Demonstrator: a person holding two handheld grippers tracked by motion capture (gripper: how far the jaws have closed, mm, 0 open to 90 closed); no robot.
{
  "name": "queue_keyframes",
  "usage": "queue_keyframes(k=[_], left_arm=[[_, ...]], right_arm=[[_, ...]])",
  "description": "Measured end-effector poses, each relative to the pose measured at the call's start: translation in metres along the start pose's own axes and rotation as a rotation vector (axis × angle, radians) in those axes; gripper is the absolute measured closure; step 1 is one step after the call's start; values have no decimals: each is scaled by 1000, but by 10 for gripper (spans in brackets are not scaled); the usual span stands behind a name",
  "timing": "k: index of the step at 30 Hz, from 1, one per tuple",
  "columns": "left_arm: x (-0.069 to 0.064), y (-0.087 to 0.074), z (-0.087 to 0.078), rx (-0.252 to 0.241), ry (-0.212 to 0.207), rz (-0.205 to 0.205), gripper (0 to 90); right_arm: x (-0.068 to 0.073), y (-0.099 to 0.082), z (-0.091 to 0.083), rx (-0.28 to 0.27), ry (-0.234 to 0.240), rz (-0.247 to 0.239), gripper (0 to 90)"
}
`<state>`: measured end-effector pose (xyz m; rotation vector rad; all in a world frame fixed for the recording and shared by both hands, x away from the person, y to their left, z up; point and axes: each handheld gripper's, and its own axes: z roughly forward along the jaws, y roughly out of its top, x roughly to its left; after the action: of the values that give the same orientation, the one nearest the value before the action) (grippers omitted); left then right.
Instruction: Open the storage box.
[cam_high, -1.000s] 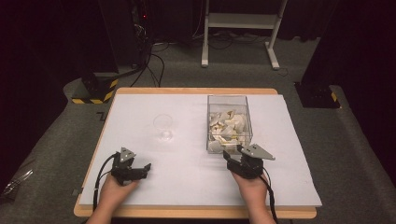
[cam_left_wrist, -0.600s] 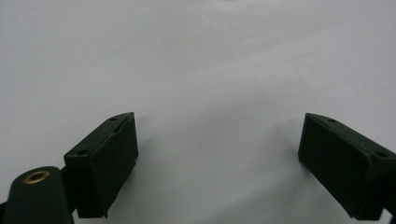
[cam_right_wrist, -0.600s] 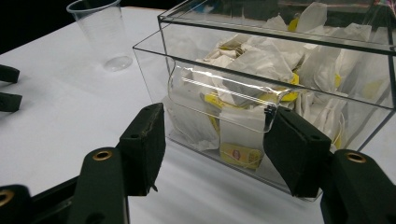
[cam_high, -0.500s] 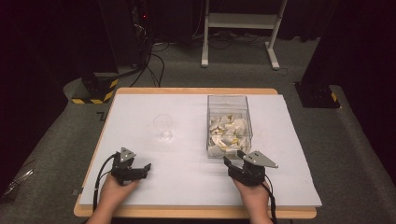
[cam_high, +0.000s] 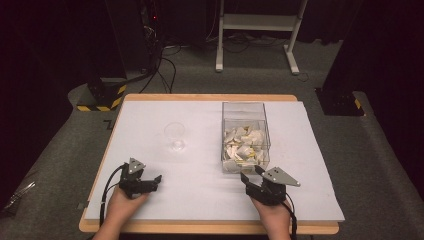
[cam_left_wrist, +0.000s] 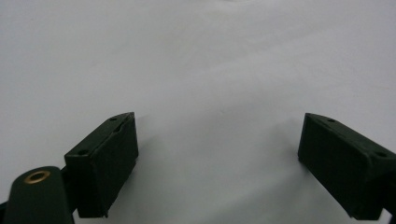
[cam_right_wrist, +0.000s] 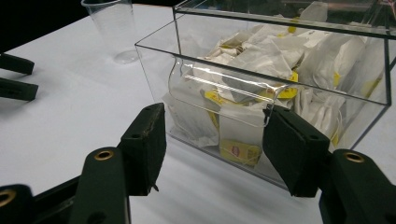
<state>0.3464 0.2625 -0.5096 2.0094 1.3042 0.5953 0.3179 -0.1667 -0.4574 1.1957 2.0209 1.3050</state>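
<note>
A clear, square-sided plastic box (cam_high: 245, 135) stands on the white sheet (cam_high: 200, 175) that covers the wooden table, toward the right half of the sheet, and it is heaped with white paper tea-bag sachets (cam_high: 244, 146) that carry small yellow tags. In the right gripper view the box (cam_right_wrist: 285, 88) has a curved dispensing opening low in its near wall, and several sachets (cam_right_wrist: 261, 60) press against that wall, one yellow-labelled sachet lying at the bottom of the opening. The right gripper (cam_high: 252, 176) sits just in front of the box's near wall, held by a hand at the bottom edge of the high view; its two black jaws (cam_right_wrist: 215, 149) stand about half apart with nothing between them, pointing at the opening, and they are close to the box without touching it. A clear, empty plastic cup (cam_high: 175, 136) stands upright on the sheet to the left of the box, well apart from it. The left gripper (cam_high: 155, 180) rests near the front left of the sheet, well apart from the cup and the box; in the left gripper view its jaws are spread wide over bare white sheet (cam_left_wrist: 210, 70), holding nothing.
</note>
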Motion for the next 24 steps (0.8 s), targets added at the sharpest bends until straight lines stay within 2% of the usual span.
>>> queue_keyframes(k=[9, 16, 24], left_arm=[[0, 0, 0, -1, -3, -2, 128], [0, 0, 0, 0, -4, -2, 128], [0, 0, 0, 0, -2, 1, 129]], right_arm=[[-6, 5, -17, -36, -32, -9, 441], [-17, 13, -20, -52, -68, -2, 480], [-31, 26, -19, -71, -126, 9, 480]])
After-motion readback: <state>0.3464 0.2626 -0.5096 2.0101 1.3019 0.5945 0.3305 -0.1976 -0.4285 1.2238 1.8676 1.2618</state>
